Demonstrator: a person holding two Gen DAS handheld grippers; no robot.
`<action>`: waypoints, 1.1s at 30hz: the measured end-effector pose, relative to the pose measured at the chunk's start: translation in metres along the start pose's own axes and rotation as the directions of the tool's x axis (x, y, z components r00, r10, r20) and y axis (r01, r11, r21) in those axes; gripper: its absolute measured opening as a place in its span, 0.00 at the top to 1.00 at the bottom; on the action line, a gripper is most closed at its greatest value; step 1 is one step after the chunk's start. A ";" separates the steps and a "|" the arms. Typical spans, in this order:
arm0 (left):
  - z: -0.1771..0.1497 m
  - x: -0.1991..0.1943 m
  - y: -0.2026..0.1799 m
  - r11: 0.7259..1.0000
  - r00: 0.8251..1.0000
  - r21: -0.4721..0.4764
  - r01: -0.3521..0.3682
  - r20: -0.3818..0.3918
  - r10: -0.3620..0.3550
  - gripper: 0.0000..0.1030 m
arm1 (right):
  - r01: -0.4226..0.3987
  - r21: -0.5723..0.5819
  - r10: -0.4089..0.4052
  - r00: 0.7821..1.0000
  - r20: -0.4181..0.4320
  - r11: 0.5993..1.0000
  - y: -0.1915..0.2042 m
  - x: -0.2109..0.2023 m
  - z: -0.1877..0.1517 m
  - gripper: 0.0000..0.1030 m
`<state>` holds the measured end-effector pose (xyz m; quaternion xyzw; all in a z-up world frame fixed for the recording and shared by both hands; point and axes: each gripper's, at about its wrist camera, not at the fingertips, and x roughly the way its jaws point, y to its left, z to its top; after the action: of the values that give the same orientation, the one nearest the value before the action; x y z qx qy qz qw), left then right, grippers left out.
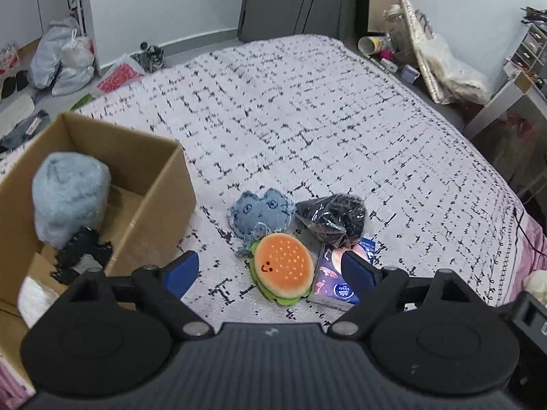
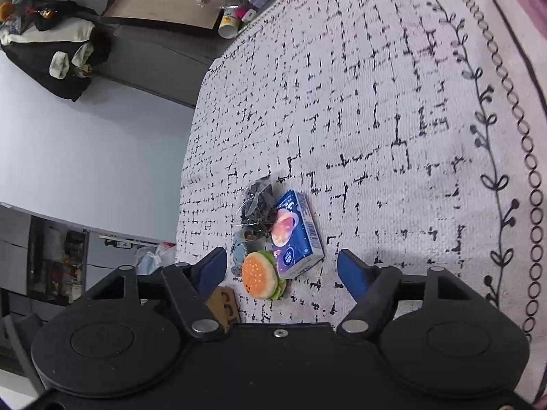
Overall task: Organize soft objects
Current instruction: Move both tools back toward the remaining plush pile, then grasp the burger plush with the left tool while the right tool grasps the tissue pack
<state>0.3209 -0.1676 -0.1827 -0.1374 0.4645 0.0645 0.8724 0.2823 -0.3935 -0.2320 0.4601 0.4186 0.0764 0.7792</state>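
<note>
Cardboard box holds fluffy blue bundle, black clip.

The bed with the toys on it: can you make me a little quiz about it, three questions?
1. True or false: the burger plush lies inside the cardboard box.
2. Which thing touches the burger plush on the side away from the box? A) fluffy blue bundle B) blue tissue pack C) paper cup
3. Fill in: the left gripper stands ____ above the burger plush, gripping nothing.

Key:
1. False. It lies on the bedspread, beside the box.
2. B, the blue tissue pack. The fluffy blue bundle sits in the box.
3. open
</note>
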 end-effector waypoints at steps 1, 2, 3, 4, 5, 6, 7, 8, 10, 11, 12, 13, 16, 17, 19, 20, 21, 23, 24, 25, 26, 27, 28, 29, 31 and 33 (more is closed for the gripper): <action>-0.001 0.004 0.000 1.000 1.000 -0.006 -0.005 -0.009 0.005 0.13 | -0.004 0.007 0.004 1.000 -0.004 1.000 -0.002 0.002 0.001 0.33; -0.001 0.008 -0.001 1.000 1.000 -0.012 -0.010 -0.016 0.009 0.13 | -0.006 0.013 0.006 1.000 -0.008 1.000 -0.003 0.004 0.001 0.35; -0.002 0.012 -0.001 1.000 1.000 -0.018 -0.013 -0.021 0.013 0.13 | -0.006 0.018 0.006 1.000 -0.011 1.000 -0.005 0.006 0.001 0.35; -0.002 0.016 -0.002 1.000 1.000 -0.022 -0.016 -0.024 0.015 0.14 | -0.004 0.023 0.004 1.000 -0.013 1.000 -0.007 0.008 0.001 0.36; -0.003 0.019 -0.002 0.999 0.999 -0.025 -0.020 -0.025 0.020 0.14 | -0.002 0.030 0.002 1.000 -0.015 1.000 -0.008 0.009 0.002 0.36; -0.003 0.023 -0.002 0.999 0.999 -0.027 -0.025 -0.027 0.024 0.14 | 0.000 0.036 0.000 1.000 -0.017 0.999 -0.010 0.010 0.002 0.37; -0.003 0.025 -0.002 0.999 0.999 -0.031 -0.027 -0.029 0.027 0.14 | 0.004 0.041 -0.003 1.000 -0.020 0.999 -0.011 0.012 0.002 0.38; -0.004 0.028 -0.002 0.999 0.999 -0.036 -0.029 -0.032 0.028 0.14 | 0.007 0.046 -0.006 1.000 -0.022 0.999 -0.013 0.014 0.002 0.38; -0.004 0.034 -0.001 0.998 0.999 -0.048 -0.032 -0.041 0.030 0.14 | 0.010 0.055 -0.009 1.000 -0.027 0.998 -0.016 0.018 0.002 0.39; -0.004 0.037 -0.002 0.998 0.999 -0.052 -0.032 -0.045 0.030 0.14 | 0.012 0.059 -0.010 0.999 -0.031 0.998 -0.017 0.020 0.003 0.39; -0.004 0.040 -0.001 0.998 0.998 -0.057 -0.034 -0.049 0.031 0.14 | 0.014 0.061 -0.012 0.999 -0.033 0.998 -0.017 0.021 0.003 0.40; -0.004 0.043 -0.001 0.997 0.998 -0.062 -0.035 -0.051 0.032 0.16 | 0.015 0.062 -0.013 0.999 -0.037 0.998 -0.017 0.024 0.003 0.41; -0.004 0.050 0.000 0.997 0.998 -0.070 -0.040 -0.045 0.037 0.16 | 0.015 0.070 -0.011 0.999 -0.049 0.997 -0.018 0.029 0.002 0.41; -0.003 0.052 -0.001 0.997 0.999 -0.062 -0.036 -0.039 0.033 0.16 | 0.015 0.071 -0.012 0.999 -0.049 0.997 -0.018 0.030 0.001 0.41; -0.002 0.058 -0.001 0.997 0.998 -0.056 -0.046 -0.048 0.043 0.16 | 0.016 0.069 -0.012 0.999 -0.048 0.998 -0.018 0.032 0.001 0.41; -0.002 0.061 0.000 0.996 0.997 -0.070 -0.047 -0.060 0.043 0.17 | 0.018 0.067 -0.014 0.999 -0.049 0.998 -0.018 0.034 0.001 0.41; -0.002 0.064 0.002 0.996 0.997 -0.083 -0.044 -0.072 0.038 0.19 | 0.020 0.067 -0.017 0.999 -0.050 0.998 -0.018 0.035 0.002 0.41; -0.004 0.070 0.006 0.994 0.995 -0.106 -0.035 -0.094 0.025 0.25 | 0.023 0.067 -0.020 0.998 -0.053 0.997 -0.018 0.040 0.002 0.42; -0.004 0.071 0.006 0.993 0.995 -0.112 -0.034 -0.099 0.023 0.30 | 0.023 0.067 -0.019 0.998 -0.055 0.997 -0.019 0.042 0.002 0.42; -0.005 0.072 0.006 0.993 0.995 -0.108 -0.036 -0.094 0.026 0.33 | 0.022 0.068 -0.018 0.998 -0.056 0.997 -0.019 0.043 0.002 0.42; -0.005 0.071 0.006 0.994 0.996 -0.102 -0.027 -0.087 0.018 0.36 | 0.020 0.068 -0.017 0.998 -0.055 0.997 -0.019 0.044 0.002 0.42; -0.005 0.071 0.006 0.995 0.996 -0.101 -0.004 -0.085 -0.005 0.43 | 0.019 0.066 -0.015 0.998 -0.056 0.998 -0.018 0.045 0.002 0.43; -0.005 0.071 0.006 0.995 0.996 -0.102 0.011 -0.087 -0.020 0.49 | 0.018 0.064 -0.015 0.998 -0.056 0.998 -0.018 0.046 0.002 0.43; -0.004 0.071 0.005 0.995 0.996 -0.103 0.015 -0.090 -0.024 0.51 | 0.019 0.062 -0.015 0.998 -0.056 0.998 -0.018 0.048 0.002 0.45; -0.003 0.071 0.006 0.994 0.995 -0.109 0.018 -0.096 -0.028 0.53 | 0.014 0.066 -0.010 0.998 -0.056 0.998 -0.019 0.053 0.001 0.48; -0.002 0.071 0.007 0.993 0.994 -0.114 0.023 -0.105 -0.036 0.55 | 0.006 0.075 -0.002 0.998 -0.056 0.997 -0.021 0.056 0.000 0.53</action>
<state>0.3575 -0.1629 -0.2435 -0.1965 0.5041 0.0702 0.8380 0.3128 -0.3773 -0.2806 0.4859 0.4436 0.0719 0.7496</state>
